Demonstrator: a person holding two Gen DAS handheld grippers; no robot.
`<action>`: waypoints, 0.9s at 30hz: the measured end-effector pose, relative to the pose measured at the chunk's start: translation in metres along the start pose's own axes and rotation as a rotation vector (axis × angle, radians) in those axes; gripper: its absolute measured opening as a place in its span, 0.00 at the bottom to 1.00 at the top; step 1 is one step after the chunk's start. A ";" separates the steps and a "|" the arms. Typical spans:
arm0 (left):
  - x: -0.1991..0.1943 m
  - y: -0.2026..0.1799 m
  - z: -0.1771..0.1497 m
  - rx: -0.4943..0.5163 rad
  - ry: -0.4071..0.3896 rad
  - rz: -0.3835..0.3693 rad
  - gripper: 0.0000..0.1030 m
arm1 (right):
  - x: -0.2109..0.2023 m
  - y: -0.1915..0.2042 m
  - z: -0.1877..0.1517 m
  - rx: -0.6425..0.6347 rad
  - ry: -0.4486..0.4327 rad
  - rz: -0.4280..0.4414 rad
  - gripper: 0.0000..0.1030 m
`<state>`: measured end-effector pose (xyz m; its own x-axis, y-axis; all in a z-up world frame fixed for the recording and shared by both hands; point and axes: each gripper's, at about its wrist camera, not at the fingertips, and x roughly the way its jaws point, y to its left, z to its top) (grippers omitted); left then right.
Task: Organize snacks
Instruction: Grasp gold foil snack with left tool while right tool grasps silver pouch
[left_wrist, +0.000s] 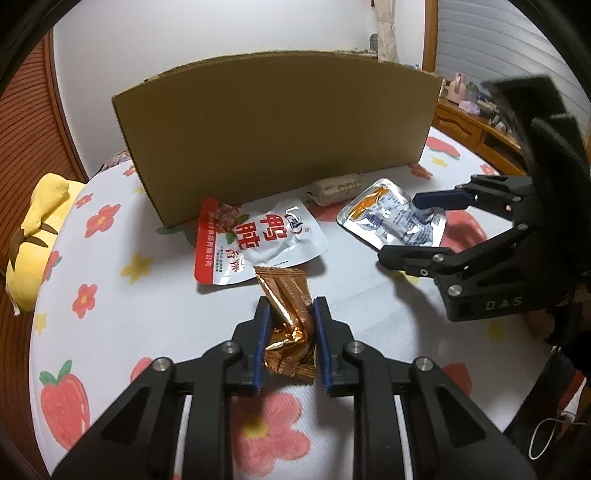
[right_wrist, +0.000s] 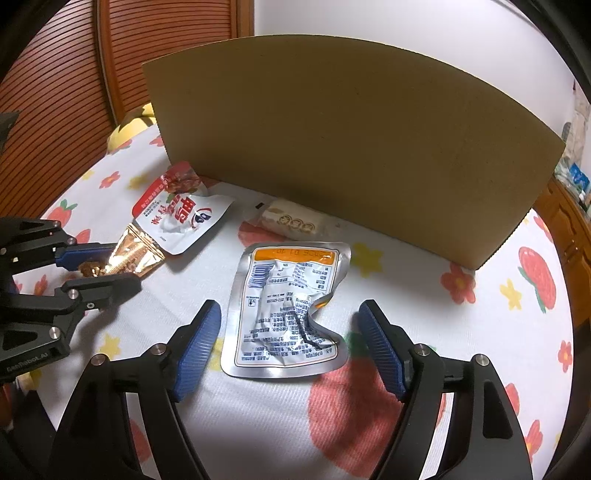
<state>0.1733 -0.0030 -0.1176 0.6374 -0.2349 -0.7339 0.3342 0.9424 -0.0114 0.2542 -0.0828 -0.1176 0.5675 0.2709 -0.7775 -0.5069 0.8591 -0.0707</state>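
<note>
My left gripper (left_wrist: 290, 314) is shut on a copper foil snack wrapper (left_wrist: 288, 314), which also shows in the right wrist view (right_wrist: 129, 253) between the left gripper's fingers (right_wrist: 99, 267). A red and white pouch (left_wrist: 251, 242) lies just beyond it, also in the right wrist view (right_wrist: 181, 214). My right gripper (right_wrist: 290, 317) is open, its fingers on either side of a silver pouch (right_wrist: 288, 314) lying print side up; the left wrist view shows that pouch (left_wrist: 391, 218) and the right gripper (left_wrist: 406, 229). A small beige wrapped snack (right_wrist: 291, 221) lies by the cardboard box (right_wrist: 351, 147).
The cardboard box (left_wrist: 273, 133) stands upright at the back of a round table with a fruit and flower cloth (right_wrist: 406, 406). A yellow plush toy (left_wrist: 37, 236) sits at the table's left edge. Wooden furniture (left_wrist: 476, 133) stands at the right.
</note>
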 end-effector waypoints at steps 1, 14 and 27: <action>-0.003 0.001 0.000 -0.006 -0.006 0.000 0.20 | 0.000 0.000 0.000 0.000 0.000 0.000 0.77; -0.052 -0.004 0.006 -0.032 -0.126 -0.038 0.20 | 0.000 0.000 0.000 0.000 0.000 -0.003 0.76; -0.051 0.000 0.001 -0.051 -0.125 -0.033 0.20 | -0.010 0.004 -0.003 0.007 -0.008 0.046 0.31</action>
<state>0.1417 0.0085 -0.0798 0.7091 -0.2903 -0.6425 0.3222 0.9440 -0.0710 0.2450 -0.0837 -0.1115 0.5491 0.3135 -0.7747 -0.5280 0.8487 -0.0307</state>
